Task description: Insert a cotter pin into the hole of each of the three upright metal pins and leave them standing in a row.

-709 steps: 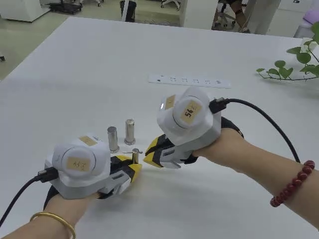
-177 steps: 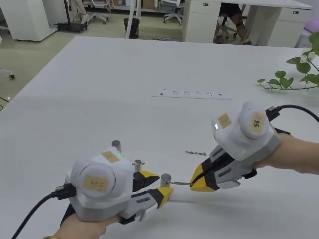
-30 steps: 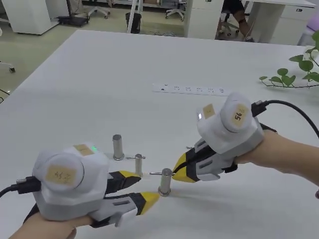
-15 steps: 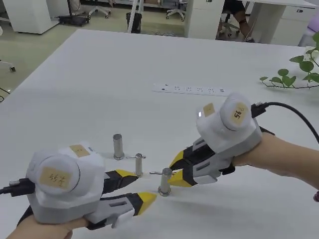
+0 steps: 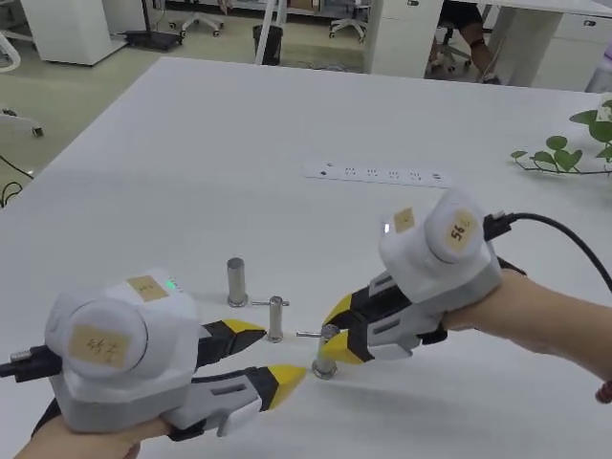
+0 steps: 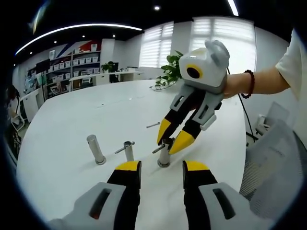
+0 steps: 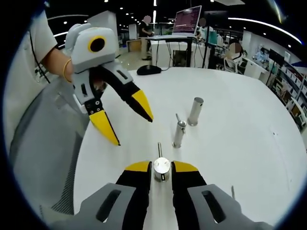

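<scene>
Right tongs (image 7: 162, 166) clamped on the head of the near pin (image 7: 161, 171), which stands upright on the table (image 5: 191, 143) with a cotter pin (image 7: 159, 147) through it. Left tongs (image 5: 272, 352) apart, empty, just beside that pin. Middle pin (image 5: 275, 319) carries a second cotter pin (image 5: 260, 303). Far pin (image 5: 236, 282) upright, same row. Right gripper's sticker (image 5: 460, 229) reads roughly "56". Head view has a power strip (image 5: 378, 174); right gripper view has a monitor (image 7: 187, 20).
</scene>
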Demonstrator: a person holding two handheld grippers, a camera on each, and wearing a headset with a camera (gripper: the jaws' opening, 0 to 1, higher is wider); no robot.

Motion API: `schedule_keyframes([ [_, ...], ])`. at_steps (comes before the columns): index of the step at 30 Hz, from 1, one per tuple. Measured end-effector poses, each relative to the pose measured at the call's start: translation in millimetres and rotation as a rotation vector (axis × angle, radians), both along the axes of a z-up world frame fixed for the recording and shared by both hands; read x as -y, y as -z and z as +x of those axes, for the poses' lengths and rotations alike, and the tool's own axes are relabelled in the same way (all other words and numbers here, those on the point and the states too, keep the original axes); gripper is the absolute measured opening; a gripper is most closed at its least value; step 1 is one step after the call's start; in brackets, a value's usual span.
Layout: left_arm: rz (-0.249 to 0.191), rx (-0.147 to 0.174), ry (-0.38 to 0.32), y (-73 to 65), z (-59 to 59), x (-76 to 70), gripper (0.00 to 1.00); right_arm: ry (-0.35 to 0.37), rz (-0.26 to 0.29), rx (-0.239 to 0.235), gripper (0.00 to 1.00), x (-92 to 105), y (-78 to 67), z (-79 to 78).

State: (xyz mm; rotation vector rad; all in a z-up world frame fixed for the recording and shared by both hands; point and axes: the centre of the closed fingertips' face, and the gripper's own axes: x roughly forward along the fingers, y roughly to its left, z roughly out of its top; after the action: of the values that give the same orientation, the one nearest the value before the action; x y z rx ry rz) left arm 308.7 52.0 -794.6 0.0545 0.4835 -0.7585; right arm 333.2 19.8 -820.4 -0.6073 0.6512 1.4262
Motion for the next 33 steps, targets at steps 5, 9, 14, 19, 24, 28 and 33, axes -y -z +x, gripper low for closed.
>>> schedule_keyframes([
  [5, -0.011, 0.002, -0.004, -1.8, -2.0, -0.4, 0.35, 0.014, 0.011, -0.007, 0.15, -1.2, 1.5, 0.5],
  [9, -0.016, 0.014, -0.004, -4.7, -3.8, -1.3, 0.37, 0.008, 0.018, 0.003, 0.15, -1.3, 1.0, 0.6],
  [14, -0.036, 0.011, -0.005, -5.6, -4.8, -2.1, 0.42, 0.007, 0.022, 0.004, 0.14, -1.5, 0.7, 0.4],
  [19, -0.052, 0.029, -0.011, -10.3, -4.1, -4.2, 0.48, 0.010, 0.025, 0.009, 0.14, -1.0, 0.4, 1.6],
  [24, -0.056, 0.046, -0.017, -12.4, -2.4, -6.6, 0.54, 0.006, 0.013, 0.018, 0.14, 0.3, 0.5, 5.1],
  [28, -0.049, 0.052, -0.022, -9.7, -0.7, -8.8, 0.59, 0.009, 0.010, 0.022, 0.14, 0.6, -0.4, 11.5],
  [33, -0.044, 0.038, -0.035, -5.0, 0.0, -11.7, 0.61, 0.016, -0.001, 0.024, 0.14, 1.5, -0.4, 20.1],
])
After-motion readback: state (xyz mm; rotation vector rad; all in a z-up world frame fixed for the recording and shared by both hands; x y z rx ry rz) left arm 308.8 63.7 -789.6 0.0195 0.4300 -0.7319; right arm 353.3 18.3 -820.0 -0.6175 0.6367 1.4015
